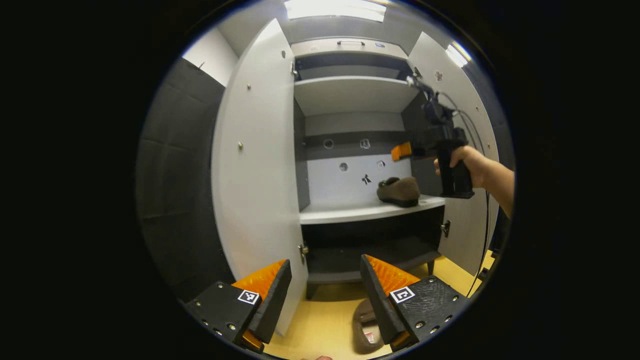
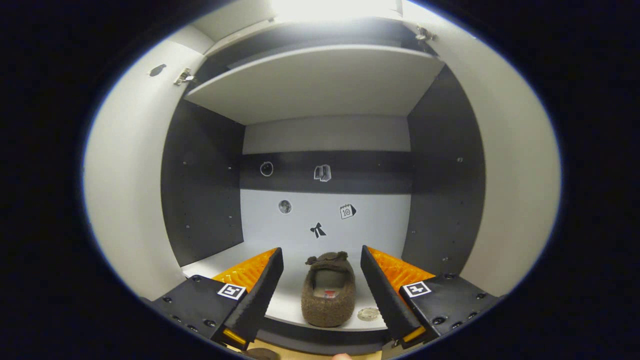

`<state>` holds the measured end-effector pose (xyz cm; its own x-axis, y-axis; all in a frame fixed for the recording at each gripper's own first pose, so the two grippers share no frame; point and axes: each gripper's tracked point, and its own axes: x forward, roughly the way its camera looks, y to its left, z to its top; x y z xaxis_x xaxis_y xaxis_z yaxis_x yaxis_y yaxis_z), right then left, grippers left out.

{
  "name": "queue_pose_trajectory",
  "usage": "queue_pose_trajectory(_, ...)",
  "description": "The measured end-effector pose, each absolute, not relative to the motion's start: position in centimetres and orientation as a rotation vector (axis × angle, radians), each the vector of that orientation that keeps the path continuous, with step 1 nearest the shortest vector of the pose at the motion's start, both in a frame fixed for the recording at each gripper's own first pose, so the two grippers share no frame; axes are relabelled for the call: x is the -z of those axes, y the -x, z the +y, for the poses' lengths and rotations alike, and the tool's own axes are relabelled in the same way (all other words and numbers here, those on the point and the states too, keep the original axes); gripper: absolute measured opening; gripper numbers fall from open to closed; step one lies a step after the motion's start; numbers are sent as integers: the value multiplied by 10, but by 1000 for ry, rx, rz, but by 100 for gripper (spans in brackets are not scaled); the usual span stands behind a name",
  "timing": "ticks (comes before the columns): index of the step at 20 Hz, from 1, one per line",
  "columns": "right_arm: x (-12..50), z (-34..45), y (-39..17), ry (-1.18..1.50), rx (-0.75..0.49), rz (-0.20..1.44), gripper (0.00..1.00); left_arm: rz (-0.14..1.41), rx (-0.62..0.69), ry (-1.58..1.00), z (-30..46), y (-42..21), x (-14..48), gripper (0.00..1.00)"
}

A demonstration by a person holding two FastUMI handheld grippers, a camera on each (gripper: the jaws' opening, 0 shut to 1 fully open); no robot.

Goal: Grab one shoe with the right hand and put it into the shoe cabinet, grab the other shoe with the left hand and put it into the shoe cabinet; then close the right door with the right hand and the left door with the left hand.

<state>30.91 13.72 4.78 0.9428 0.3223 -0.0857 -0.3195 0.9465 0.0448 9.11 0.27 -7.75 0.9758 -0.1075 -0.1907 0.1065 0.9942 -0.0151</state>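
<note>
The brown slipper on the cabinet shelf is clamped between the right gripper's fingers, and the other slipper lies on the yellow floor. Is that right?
Not quite. In the right gripper view the right gripper is open, its fingers apart on either side of the brown slipper, which rests free on the cabinet shelf. The rest holds: in the left gripper view the other slipper lies on the yellow floor.

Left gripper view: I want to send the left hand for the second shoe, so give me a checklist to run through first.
1. First shoe rests on the cabinet shelf: ok.
2. Right gripper open, fingers apart from that shoe: ok.
3. Left gripper open and holding nothing: ok.
4. Second shoe on the floor, below the left gripper: ok.
5. Left door and right door open: ok.
6. Free shelf space beside the first shoe: ok.
</note>
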Motion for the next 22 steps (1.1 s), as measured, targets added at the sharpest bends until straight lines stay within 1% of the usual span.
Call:
queue_pose_trajectory(4, -47, 123, -255, -26, -334, 65, 99, 278, 183, 23, -14, -100, 115, 76)
queue_pose_trajectory(10, -22, 85, -197, -49, -294, 119, 99, 452, 252, 29, -29, -103, 201, 76)
queue_pose_trajectory(13, -8, 68, -175, -42, -274, 152, 100, 549, 297, 25, -43, -97, 242, 76)
queue_pose_trajectory(16, -1, 59, -154, -37, -270, 160, 99, 613, 325, 5, -53, -92, 273, 76)
queue_pose_trajectory(22, 12, 54, -127, 4, -283, 177, 99, 731, 322, 22, -65, -92, 328, 76)
